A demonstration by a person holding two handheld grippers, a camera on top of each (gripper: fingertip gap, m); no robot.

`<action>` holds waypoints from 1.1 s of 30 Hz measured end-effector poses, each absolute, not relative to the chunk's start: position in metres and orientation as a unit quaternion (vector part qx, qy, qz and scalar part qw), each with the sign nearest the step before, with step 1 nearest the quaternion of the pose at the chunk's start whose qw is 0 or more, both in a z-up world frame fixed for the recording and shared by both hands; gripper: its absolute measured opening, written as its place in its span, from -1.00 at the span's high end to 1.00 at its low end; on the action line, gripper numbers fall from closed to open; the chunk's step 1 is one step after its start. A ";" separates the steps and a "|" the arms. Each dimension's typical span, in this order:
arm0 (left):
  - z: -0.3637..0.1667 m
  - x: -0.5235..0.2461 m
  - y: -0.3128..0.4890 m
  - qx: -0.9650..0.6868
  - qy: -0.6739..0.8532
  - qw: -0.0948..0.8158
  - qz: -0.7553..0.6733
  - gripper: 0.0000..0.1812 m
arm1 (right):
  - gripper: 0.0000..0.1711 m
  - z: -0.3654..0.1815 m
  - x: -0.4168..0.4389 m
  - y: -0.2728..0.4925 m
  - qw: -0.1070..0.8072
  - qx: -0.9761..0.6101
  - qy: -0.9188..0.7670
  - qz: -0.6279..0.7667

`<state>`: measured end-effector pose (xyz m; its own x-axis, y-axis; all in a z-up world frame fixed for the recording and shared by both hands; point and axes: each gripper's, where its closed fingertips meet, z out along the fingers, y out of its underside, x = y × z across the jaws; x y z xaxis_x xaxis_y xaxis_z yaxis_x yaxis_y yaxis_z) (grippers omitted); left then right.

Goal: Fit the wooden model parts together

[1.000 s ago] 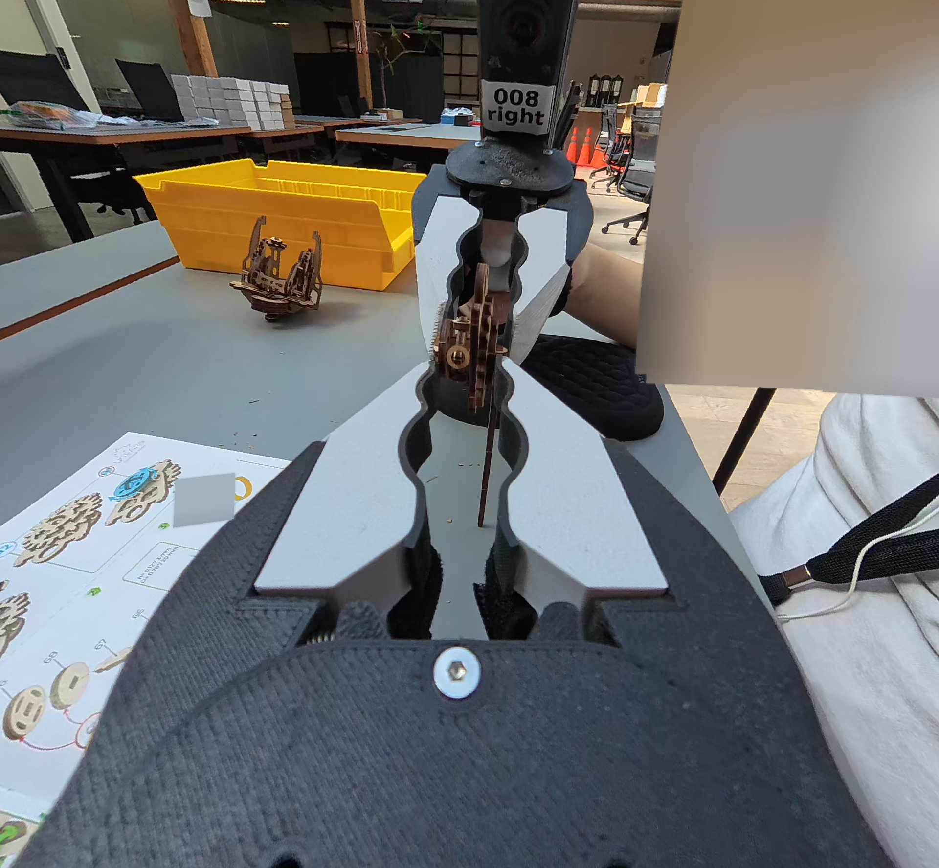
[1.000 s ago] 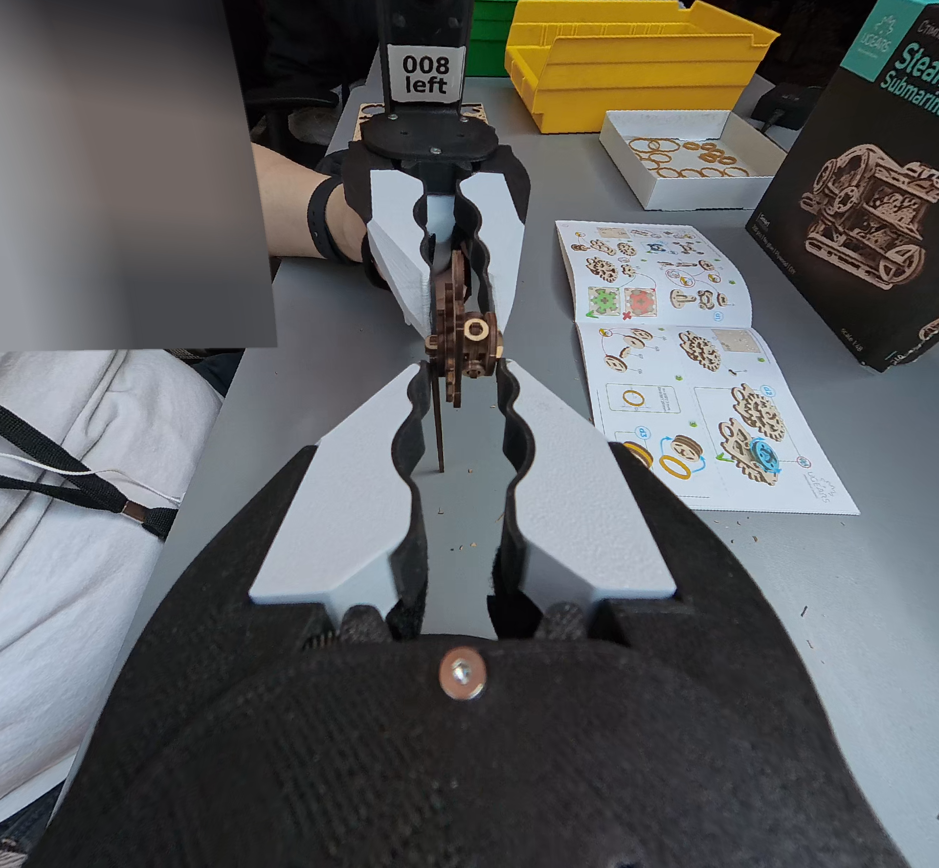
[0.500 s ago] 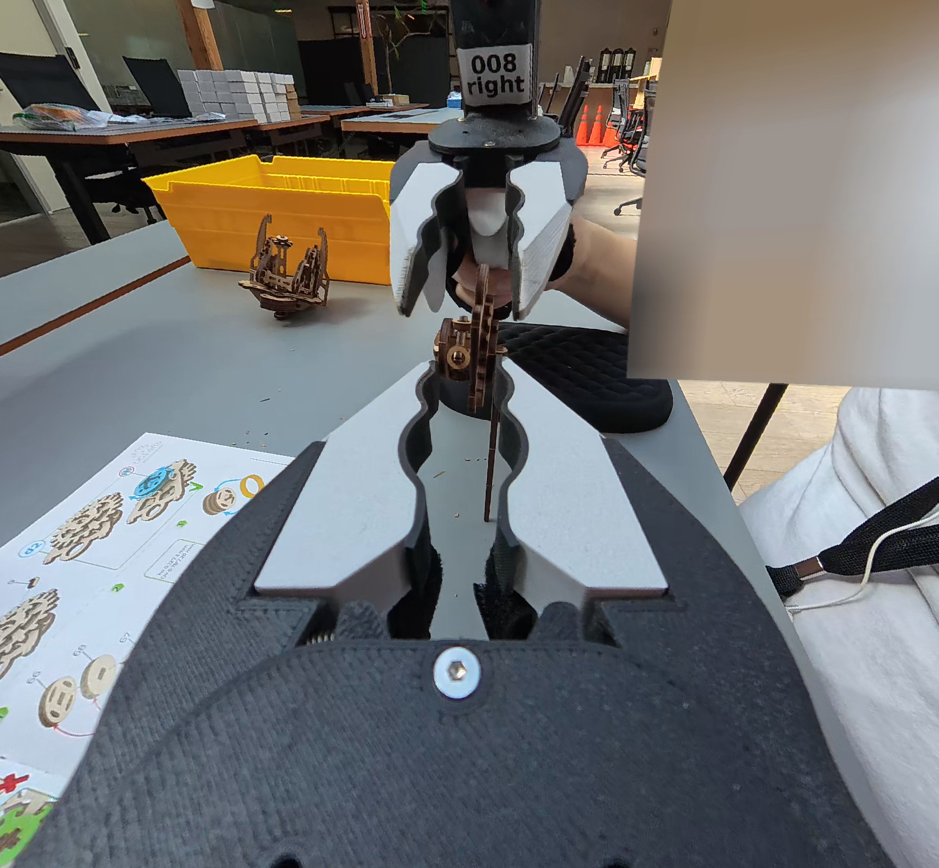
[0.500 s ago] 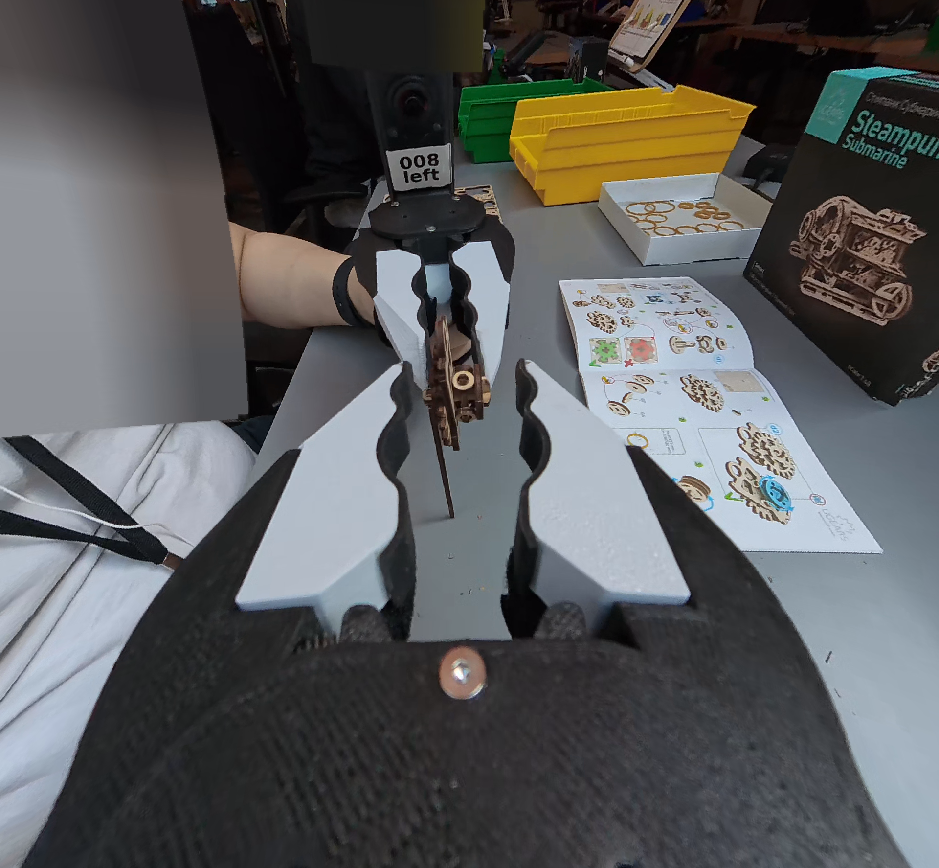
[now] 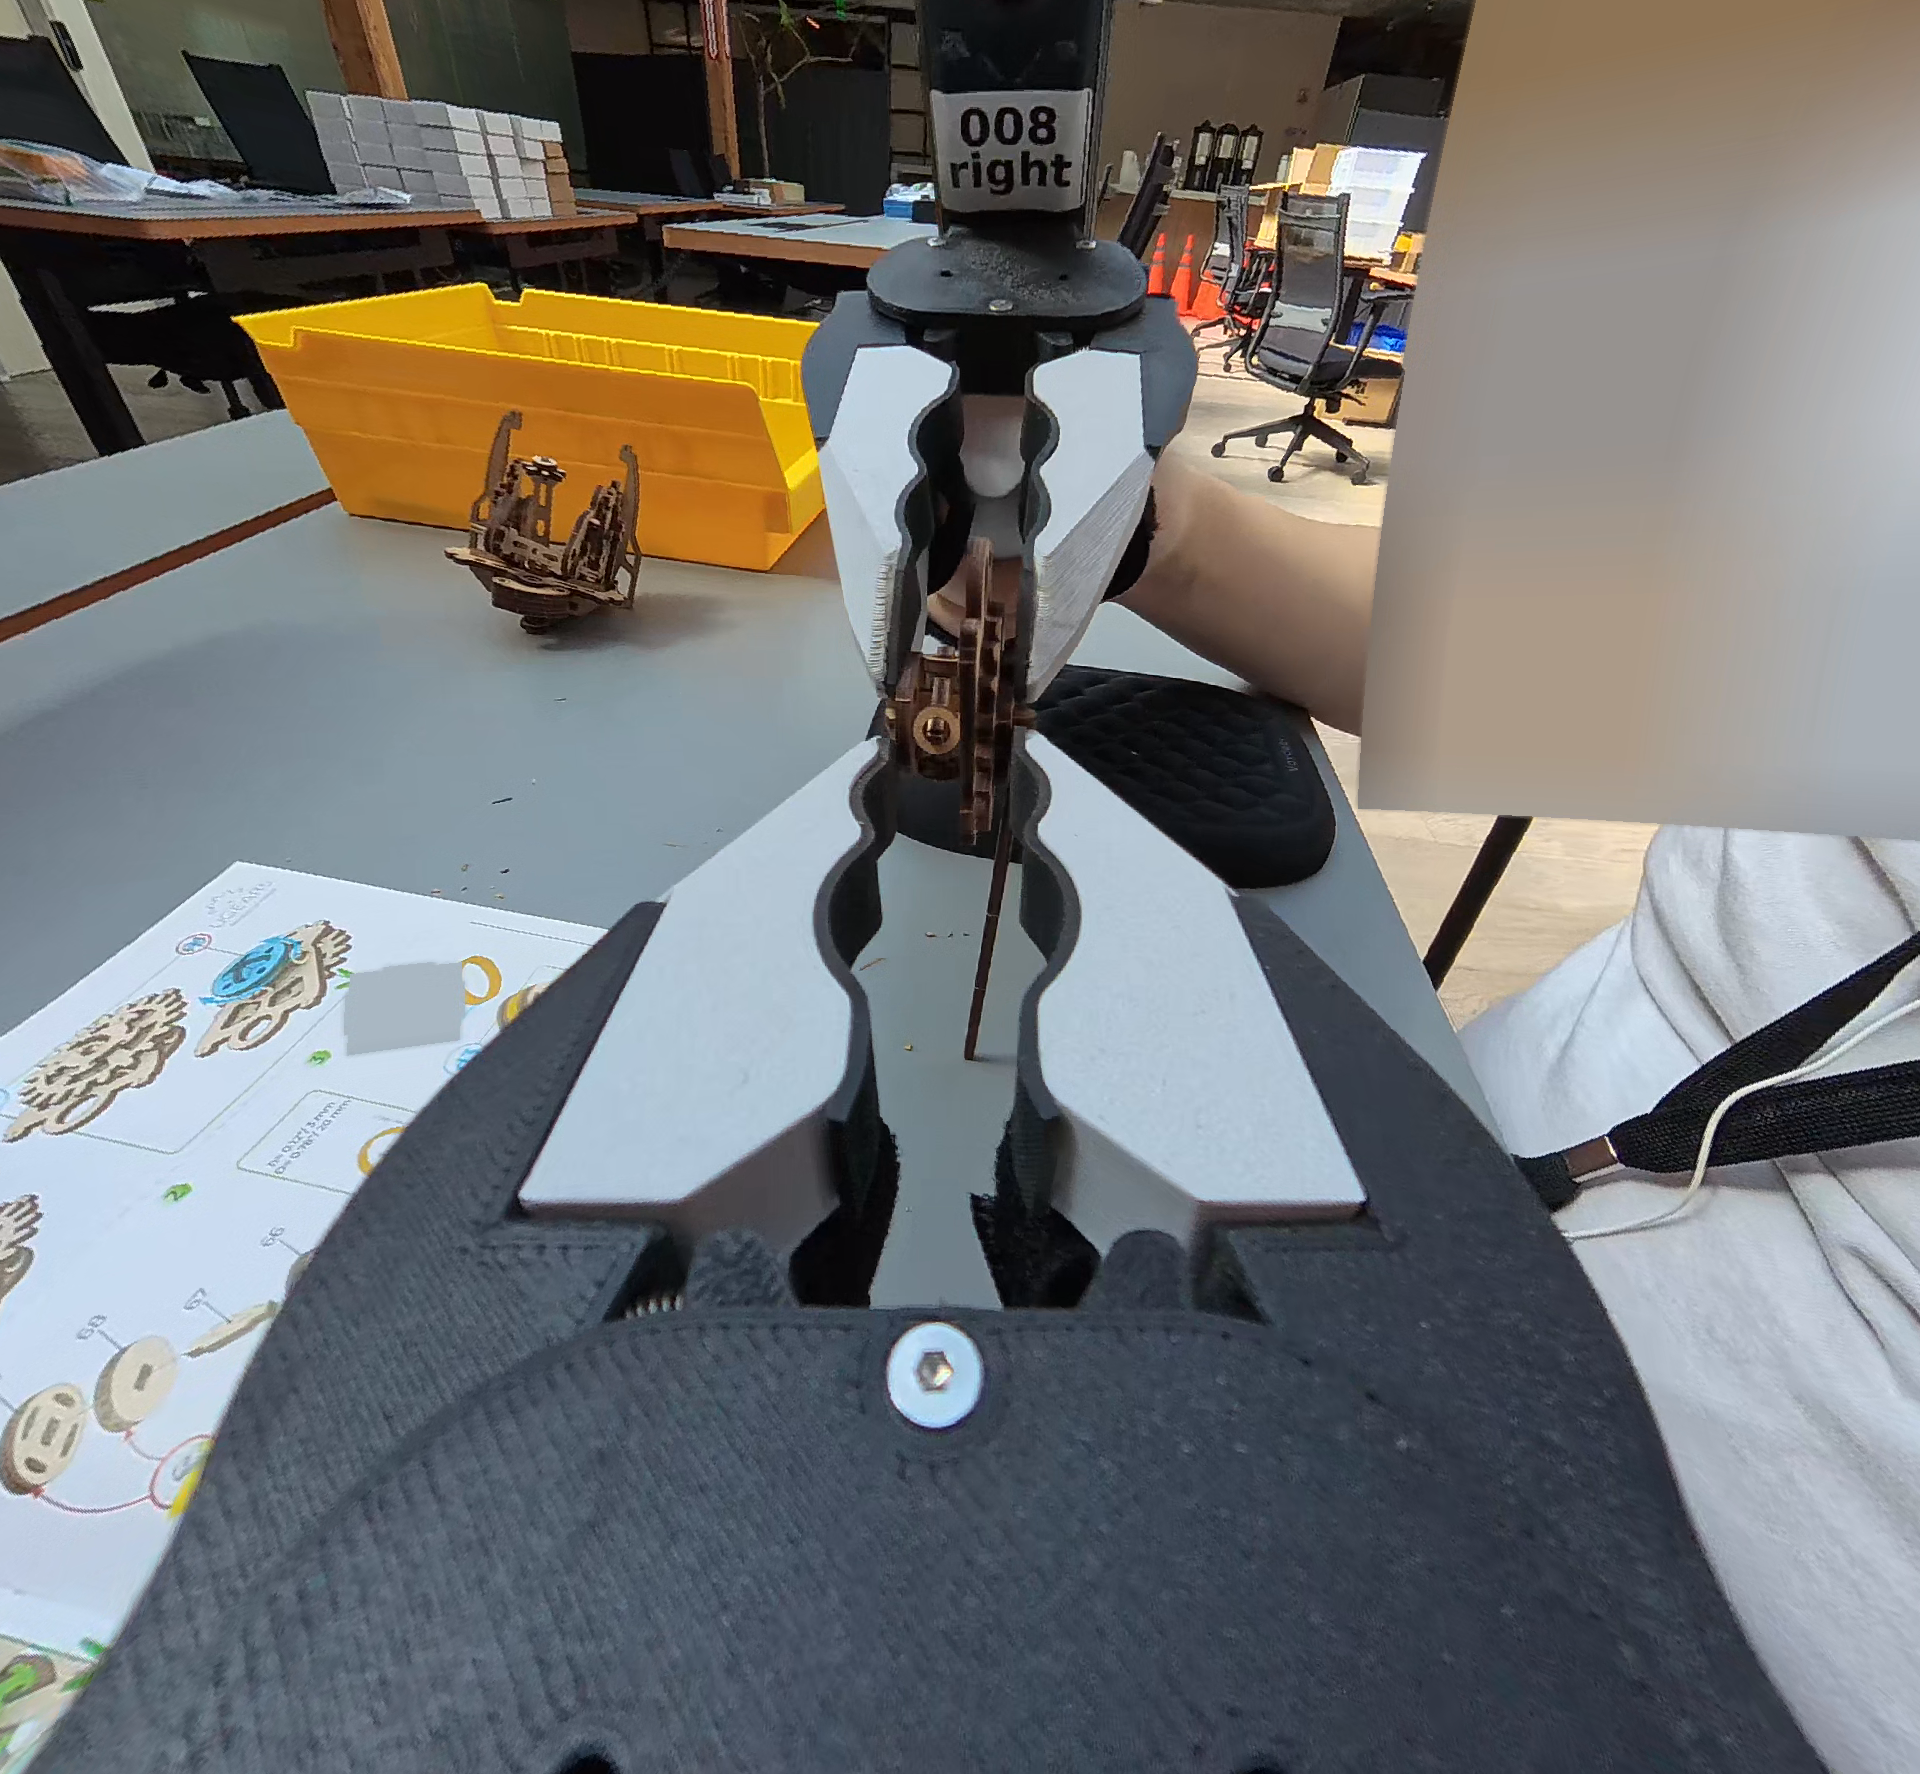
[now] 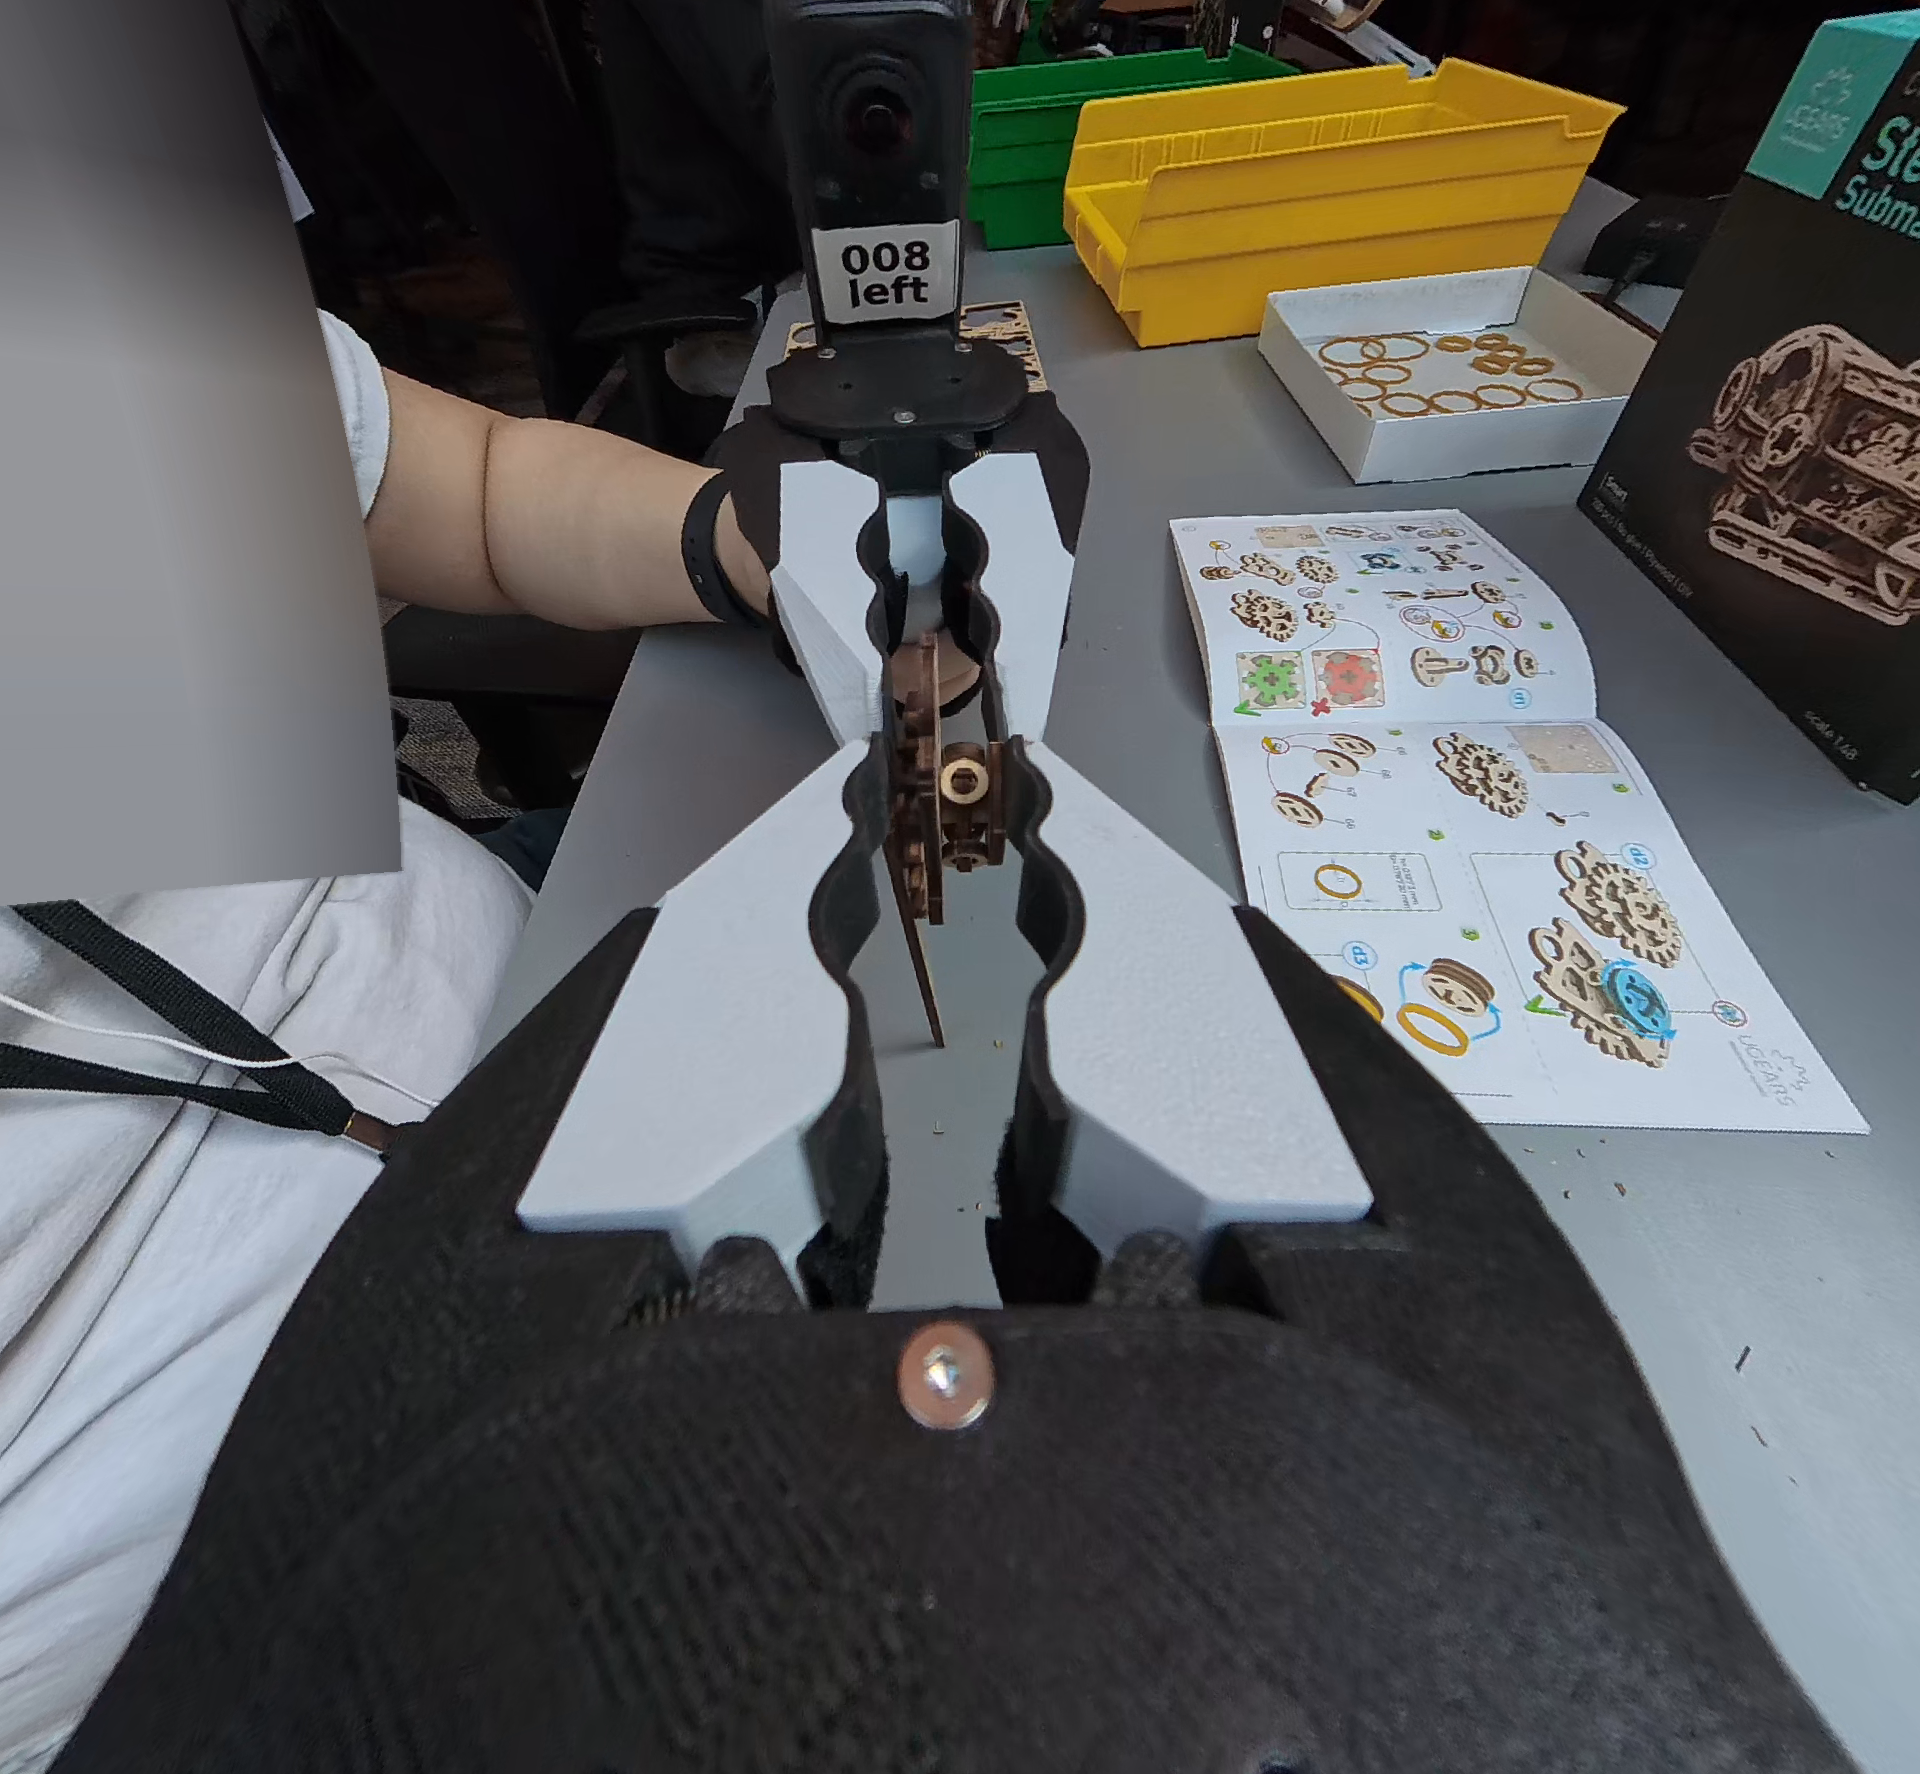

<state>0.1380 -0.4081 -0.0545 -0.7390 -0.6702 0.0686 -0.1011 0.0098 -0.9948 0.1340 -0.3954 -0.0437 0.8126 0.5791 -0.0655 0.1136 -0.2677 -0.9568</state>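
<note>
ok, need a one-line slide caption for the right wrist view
Both grippers, right and left, meet tip to tip on a small wooden gear assembly above the grey table, beside the open instruction booklet.

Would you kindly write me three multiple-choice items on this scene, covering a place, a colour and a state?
1. Where does the finished wooden model stand?
A. on the table before the yellow bin
B. inside the white tray
C. on the booklet

2. What colour is the bin behind the yellow bin in the right wrist view?
A. red
B. green
C. blue

3. What is the left hand-held gripper doing?
A. lying open on the table
B. shut on the gear assembly
C. holding the booklet

Key: 1 A, it stands on the grey table beside the bin; 2 B, the green bin shows behind; 3 B, its fingers pinch the gears.
</note>
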 end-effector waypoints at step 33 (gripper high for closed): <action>-0.085 0.142 -0.429 -0.293 0.730 0.193 -0.587 1.00 | 0.76 -0.035 0.141 -0.397 0.570 -0.777 -0.234 0.129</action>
<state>0.1421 -0.4286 -0.0850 -0.7546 -0.6532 0.0624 -0.2009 0.1394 -0.9696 0.1414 -0.3966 -0.0352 0.8577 0.5100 0.0660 0.2161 -0.2411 -0.9461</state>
